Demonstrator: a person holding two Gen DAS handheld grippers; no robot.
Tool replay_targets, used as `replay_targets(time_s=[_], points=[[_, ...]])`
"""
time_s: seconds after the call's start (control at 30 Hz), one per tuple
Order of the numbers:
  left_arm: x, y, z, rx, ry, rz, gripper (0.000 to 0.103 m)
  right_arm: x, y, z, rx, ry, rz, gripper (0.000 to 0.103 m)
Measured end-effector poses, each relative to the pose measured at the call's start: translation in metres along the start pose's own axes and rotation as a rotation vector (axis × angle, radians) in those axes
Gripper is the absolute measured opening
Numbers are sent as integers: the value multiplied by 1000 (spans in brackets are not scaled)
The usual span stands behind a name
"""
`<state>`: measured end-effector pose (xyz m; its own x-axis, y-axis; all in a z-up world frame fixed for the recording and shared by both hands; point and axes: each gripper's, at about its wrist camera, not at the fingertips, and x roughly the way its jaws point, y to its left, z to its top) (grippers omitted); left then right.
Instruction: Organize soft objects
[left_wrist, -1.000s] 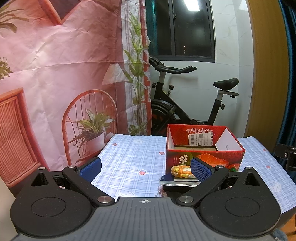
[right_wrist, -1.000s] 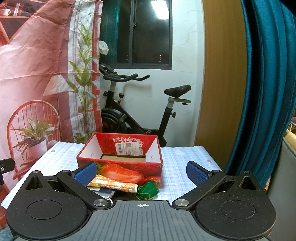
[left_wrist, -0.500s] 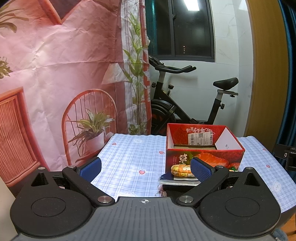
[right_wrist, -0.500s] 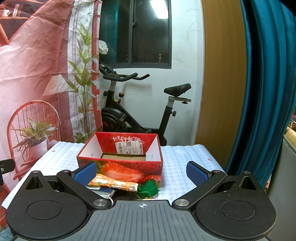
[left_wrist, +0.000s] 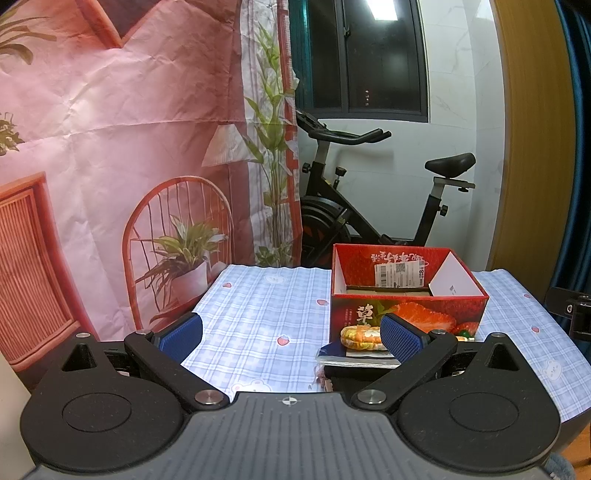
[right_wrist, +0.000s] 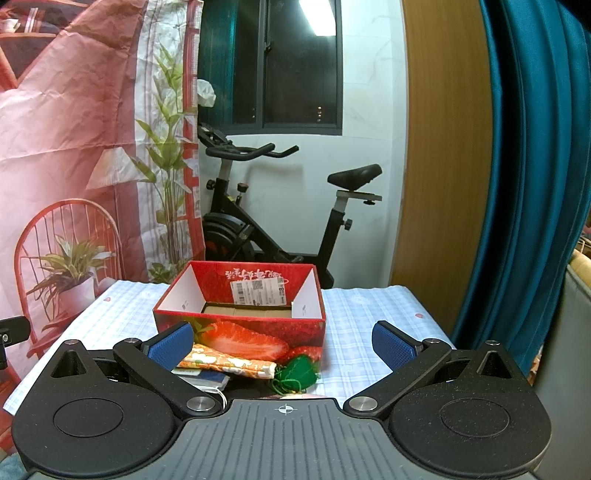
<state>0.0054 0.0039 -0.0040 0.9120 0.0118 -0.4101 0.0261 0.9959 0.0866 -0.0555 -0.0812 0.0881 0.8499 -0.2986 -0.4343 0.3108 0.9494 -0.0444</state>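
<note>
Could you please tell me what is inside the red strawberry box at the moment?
The red strawberry box shows only a bare cardboard floor and a label on its back wall. The front wall hides the nearest strip of floor.

Exercise bike (right_wrist: 258, 221) behind the table (left_wrist: 258, 314) — teal curtain (right_wrist: 535, 166) at right.

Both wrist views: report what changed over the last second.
Nothing visibly changed. Left gripper and right gripper hang open and empty, short of the strawberry box; the orange patterned pouch and green drawstring pouch lie in front of it on the checked tablecloth.
</note>
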Motion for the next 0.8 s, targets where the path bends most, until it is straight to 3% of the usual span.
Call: replay_targets(time_s=[0.8], points=[[0, -2, -3, -4, 3, -1, 103, 0, 0, 0, -1, -2, 2, 103]])
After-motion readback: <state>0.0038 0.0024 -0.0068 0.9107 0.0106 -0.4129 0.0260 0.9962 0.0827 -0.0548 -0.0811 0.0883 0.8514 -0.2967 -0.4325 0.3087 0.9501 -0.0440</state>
